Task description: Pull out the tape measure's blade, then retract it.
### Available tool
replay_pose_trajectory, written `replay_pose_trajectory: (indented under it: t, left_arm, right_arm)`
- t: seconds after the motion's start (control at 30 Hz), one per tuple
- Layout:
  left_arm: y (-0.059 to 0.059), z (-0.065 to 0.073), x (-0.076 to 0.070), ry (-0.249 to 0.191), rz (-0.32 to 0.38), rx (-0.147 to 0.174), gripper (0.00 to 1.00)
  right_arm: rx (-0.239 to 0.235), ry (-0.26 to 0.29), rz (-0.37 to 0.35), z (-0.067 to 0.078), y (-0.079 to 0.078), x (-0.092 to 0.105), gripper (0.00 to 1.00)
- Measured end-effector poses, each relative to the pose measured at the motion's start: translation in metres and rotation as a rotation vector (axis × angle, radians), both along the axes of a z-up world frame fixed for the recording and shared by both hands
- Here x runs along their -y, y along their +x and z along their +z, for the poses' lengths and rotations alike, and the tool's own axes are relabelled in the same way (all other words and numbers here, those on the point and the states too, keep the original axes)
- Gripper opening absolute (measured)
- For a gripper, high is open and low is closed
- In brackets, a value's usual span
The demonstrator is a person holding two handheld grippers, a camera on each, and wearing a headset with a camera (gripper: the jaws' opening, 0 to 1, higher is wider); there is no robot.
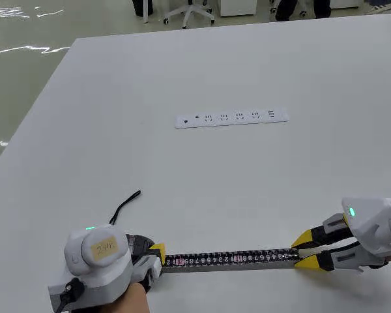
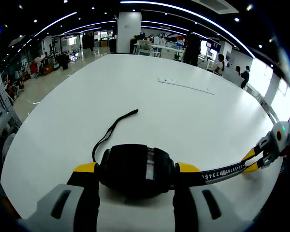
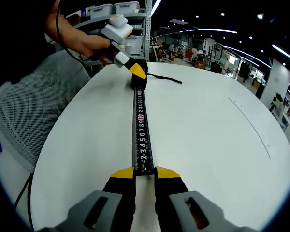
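The left hand-held gripper [image 2: 137,169] clamps the case [image 2: 135,158] as anchor while the right hand-held gripper [image 3: 145,173], pinching the blade [image 3: 141,125] tip, holds it taut between them.

A broad white surface [image 1: 117,130] spreads out ahead in the head view, and a flat white socket strip [image 1: 232,118] lies on it a little toward twelve o'clock of centre, its long side running from nine to three o'clock. Past the far edge, at twelve o'clock, stands the wheeled base of an office chair [image 1: 190,12], with glossy pale floor [image 1: 19,52] at ten o'clock. In the right gripper view, shelves with pale bins [image 3: 106,12] stand at eleven o'clock, and ceiling lights [image 3: 217,31] run toward one o'clock.
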State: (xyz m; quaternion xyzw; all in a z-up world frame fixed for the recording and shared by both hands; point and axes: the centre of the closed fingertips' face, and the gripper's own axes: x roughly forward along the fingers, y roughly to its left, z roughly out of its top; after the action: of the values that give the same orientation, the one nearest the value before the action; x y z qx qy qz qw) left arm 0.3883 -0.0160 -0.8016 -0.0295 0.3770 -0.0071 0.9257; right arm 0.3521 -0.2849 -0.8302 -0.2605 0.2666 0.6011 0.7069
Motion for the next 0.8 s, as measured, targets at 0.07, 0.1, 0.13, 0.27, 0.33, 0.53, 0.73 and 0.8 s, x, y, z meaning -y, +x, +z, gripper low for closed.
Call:
replay_pose_trajectory:
  t: [0.07,0.1,0.13,0.27,0.33,0.53,0.73,0.8]
  left_arm:
    - [0.0003,0.0001,-0.0001,0.003,0.000,0.000,0.57]
    - [0.0002,0.0001,-0.0002,0.004,0.001,0.003,0.57]
    - [0.0004,0.0001,-0.0003,0.004,-0.001,0.004,0.57]
    - [0.0008,-0.0002,-0.0004,0.003,-0.002,0.000,0.57]
    - [0.0008,-0.0001,-0.0003,0.007,-0.006,0.001,0.57]
    - [0.0007,-0.0004,-0.0004,0.005,-0.010,0.000,0.57]
    - [0.0007,-0.0005,-0.0009,0.005,-0.009,0.000,0.57]
    - [0.0006,-0.0005,-0.0010,0.005,-0.009,0.001,0.57]
  right_arm:
    - [-0.001,0.000,0.000,0.0000,-0.0002,0.0001,0.13]
    - [0.000,-0.001,-0.001,0.0000,-0.0001,0.0001,0.13]
    - [0.000,-0.001,0.000,0.0000,0.0000,0.0001,0.13]
    - [0.000,-0.003,0.002,0.0003,0.0000,-0.0004,0.13]
    - [-0.001,-0.003,0.003,0.0006,-0.0004,-0.0009,0.13]
    - [-0.004,-0.003,0.005,0.0004,-0.0013,-0.0017,0.13]
    - [0.000,-0.001,0.007,0.0016,-0.0005,-0.0048,0.13]
    - [0.000,0.000,0.009,0.0025,-0.0006,-0.0064,0.14]
